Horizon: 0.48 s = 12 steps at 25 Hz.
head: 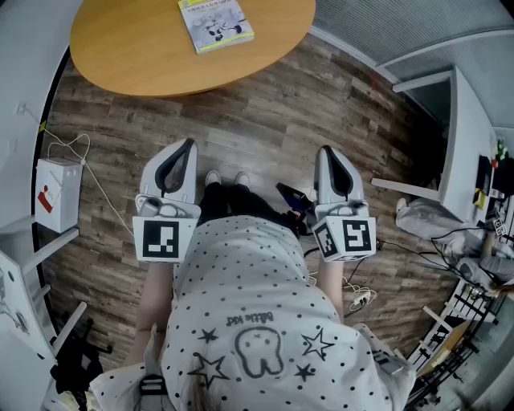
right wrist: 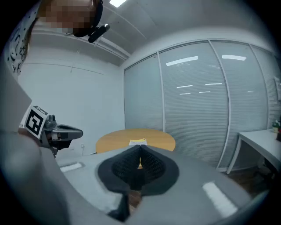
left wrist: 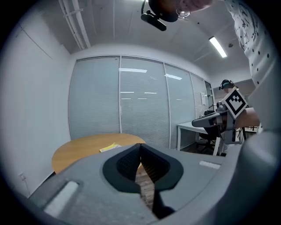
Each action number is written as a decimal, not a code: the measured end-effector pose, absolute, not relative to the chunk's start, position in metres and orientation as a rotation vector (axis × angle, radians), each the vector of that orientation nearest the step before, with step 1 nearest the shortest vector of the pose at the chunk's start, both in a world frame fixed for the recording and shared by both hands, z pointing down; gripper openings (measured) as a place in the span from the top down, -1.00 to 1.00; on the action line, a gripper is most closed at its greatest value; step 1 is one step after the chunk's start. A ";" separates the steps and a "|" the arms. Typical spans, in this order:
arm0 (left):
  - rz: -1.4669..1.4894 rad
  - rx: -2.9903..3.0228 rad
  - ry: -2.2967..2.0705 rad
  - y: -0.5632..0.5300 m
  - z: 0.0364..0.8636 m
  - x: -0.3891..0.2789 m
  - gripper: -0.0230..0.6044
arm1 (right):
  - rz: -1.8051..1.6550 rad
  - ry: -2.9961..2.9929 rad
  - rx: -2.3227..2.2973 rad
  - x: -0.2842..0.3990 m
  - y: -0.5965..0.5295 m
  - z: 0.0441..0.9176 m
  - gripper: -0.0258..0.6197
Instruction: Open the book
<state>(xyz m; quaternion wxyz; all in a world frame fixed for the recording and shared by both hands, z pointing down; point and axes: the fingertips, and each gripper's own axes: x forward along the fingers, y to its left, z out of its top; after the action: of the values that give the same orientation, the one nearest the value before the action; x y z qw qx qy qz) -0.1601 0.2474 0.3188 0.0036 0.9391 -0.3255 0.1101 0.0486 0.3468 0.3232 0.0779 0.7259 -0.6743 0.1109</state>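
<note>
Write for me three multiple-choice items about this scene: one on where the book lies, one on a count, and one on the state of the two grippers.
1. Where is the book?
A. on the floor
B. on the round table
C. on the desk

2. How many books lie on the table?
A. one
B. two
C. three

3. The left gripper and the right gripper are:
A. wide open
B. shut on the book
C. shut and empty

Answers:
1. B: the book lies on the tabletop, apart from both grippers.
2. A: only one book shows there.
3. C: each gripper view shows the jaws together with nothing between them.
</note>
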 end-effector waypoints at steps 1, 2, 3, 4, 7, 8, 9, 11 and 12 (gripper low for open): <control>0.353 2.945 -1.020 0.247 0.319 -0.160 0.89 | 0.333 -2.020 2.173 0.048 0.346 0.323 0.91; 0.361 2.945 -1.019 0.246 0.319 -0.160 0.89 | 0.334 -2.021 2.172 0.048 0.345 0.324 0.91; 0.364 2.946 -1.019 0.245 0.319 -0.160 0.89 | 0.335 -2.022 2.171 0.048 0.344 0.324 0.91; 0.362 2.945 -1.018 0.245 0.319 -0.159 0.89 | 0.335 -2.024 2.170 0.048 0.344 0.324 0.91; 0.348 2.941 -1.016 0.248 0.318 -0.156 0.89 | 0.339 -2.028 2.169 0.050 0.347 0.325 0.91; 0.348 2.944 -1.016 0.250 0.317 -0.155 0.89 | 0.338 -2.028 2.169 0.052 0.350 0.324 0.91; 0.348 2.946 -1.019 0.251 0.317 -0.154 0.89 | 0.337 -2.027 2.170 0.054 0.352 0.324 0.91; 0.349 2.936 -1.032 0.249 0.317 -0.158 0.89 | 0.335 -2.021 2.169 0.054 0.352 0.324 0.91; 0.348 2.930 -1.039 0.247 0.318 -0.162 0.89 | 0.335 -2.016 2.168 0.053 0.351 0.325 0.91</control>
<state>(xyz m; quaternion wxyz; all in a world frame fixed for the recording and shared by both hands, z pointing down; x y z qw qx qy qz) -0.1617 0.2467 0.3178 0.0065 0.9366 -0.3321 0.1114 0.0532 0.3510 0.3250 0.0809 0.7252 -0.6745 0.1121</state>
